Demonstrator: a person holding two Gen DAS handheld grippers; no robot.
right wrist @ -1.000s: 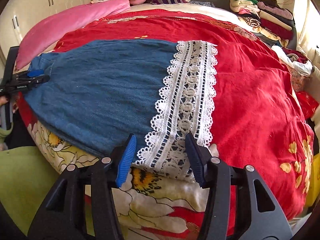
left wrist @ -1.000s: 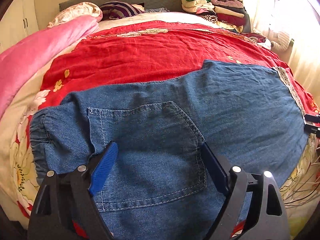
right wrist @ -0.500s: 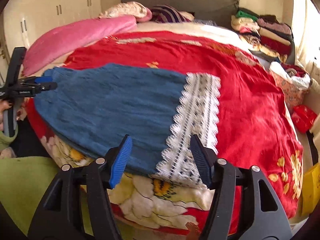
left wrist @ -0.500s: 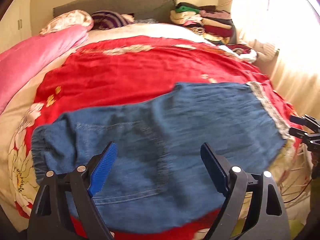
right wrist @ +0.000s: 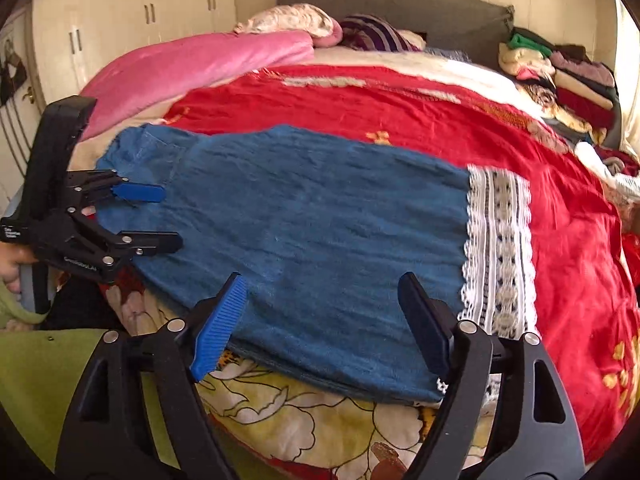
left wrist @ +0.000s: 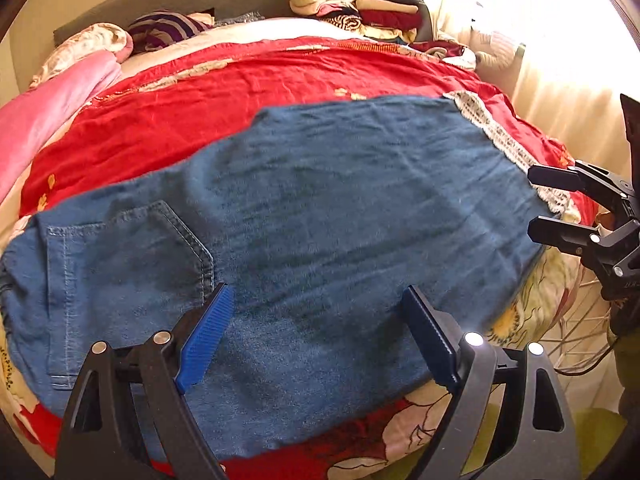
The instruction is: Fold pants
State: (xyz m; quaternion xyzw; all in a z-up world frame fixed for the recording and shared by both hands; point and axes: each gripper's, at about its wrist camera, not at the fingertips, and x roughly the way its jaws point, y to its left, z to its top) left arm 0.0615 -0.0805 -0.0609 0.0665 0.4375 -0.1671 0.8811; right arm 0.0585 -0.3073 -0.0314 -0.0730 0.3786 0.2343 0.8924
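Observation:
Blue denim pants (left wrist: 320,220) lie flat across the red bedspread (left wrist: 200,112), along the bed's front edge. Their back pocket (left wrist: 128,264) is on the left and the white lace cuff (right wrist: 500,240) on the right. My left gripper (left wrist: 318,294) hovers open over the denim right of the pocket, holding nothing. My right gripper (right wrist: 322,280) is over the leg, left of the lace, its jaws opening and not pressing on any cloth. Each gripper also shows in the other's view: the left gripper (right wrist: 172,218) at the waist end, the right gripper (left wrist: 532,205) at the lace cuff (left wrist: 504,140).
A pink blanket (right wrist: 192,68) runs along the bed's left side, with pillows (right wrist: 292,20) by the grey headboard. Folded clothes (left wrist: 360,4) are stacked at the far right corner. A white wire basket (left wrist: 576,328) stands beside the bed. Green fabric (right wrist: 44,384) lies below the bed's edge.
The left gripper slid right, off the pocket toward the pants' middle. The right gripper slid left, off the lace cuff onto the denim, and its jaws spread wider.

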